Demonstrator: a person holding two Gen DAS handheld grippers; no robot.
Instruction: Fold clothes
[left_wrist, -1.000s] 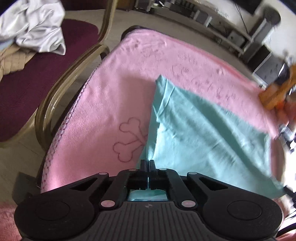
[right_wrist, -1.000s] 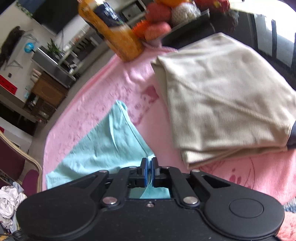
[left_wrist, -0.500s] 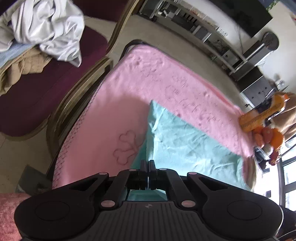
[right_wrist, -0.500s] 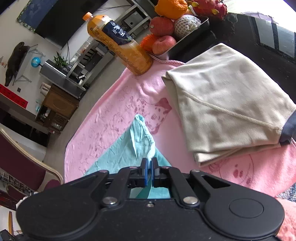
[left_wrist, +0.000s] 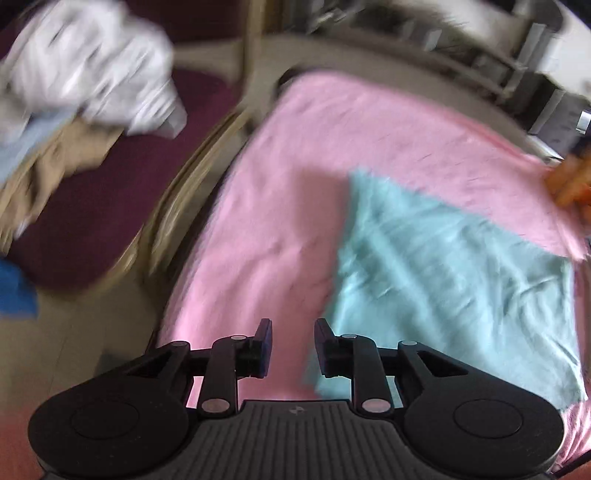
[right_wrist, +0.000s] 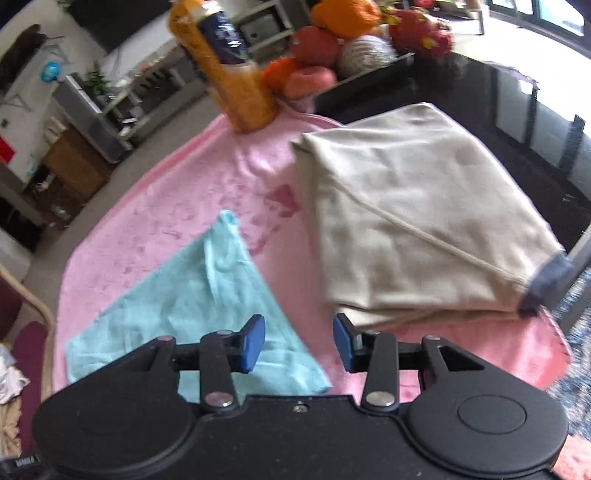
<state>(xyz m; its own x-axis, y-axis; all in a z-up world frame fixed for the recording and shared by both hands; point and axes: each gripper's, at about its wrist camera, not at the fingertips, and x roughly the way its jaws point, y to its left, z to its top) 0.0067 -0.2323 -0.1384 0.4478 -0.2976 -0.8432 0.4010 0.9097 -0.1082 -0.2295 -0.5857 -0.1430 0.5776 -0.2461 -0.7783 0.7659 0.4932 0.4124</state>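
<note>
Both grippers, left (left_wrist: 291, 347) and right (right_wrist: 299, 343), opening, teal cloth (right_wrist: 192, 314) released.

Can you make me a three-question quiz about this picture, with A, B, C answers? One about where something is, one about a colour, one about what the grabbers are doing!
1. Where does the folded beige garment lie?
A. on the chair
B. on the pink towel, beside the teal cloth
C. on the floor

2. What colour is the drink bottle near the fruit?
A. orange
B. green
C. purple

3. What is between the fingers of the right gripper?
A. the teal cloth, pinched
B. the bottle
C. nothing

Answers:
1 B, it sits on the towel to the right of the teal cloth.
2 A, its body is orange with a dark label.
3 C, the jaws are opening and only towel and cloth show below the gap.
</note>
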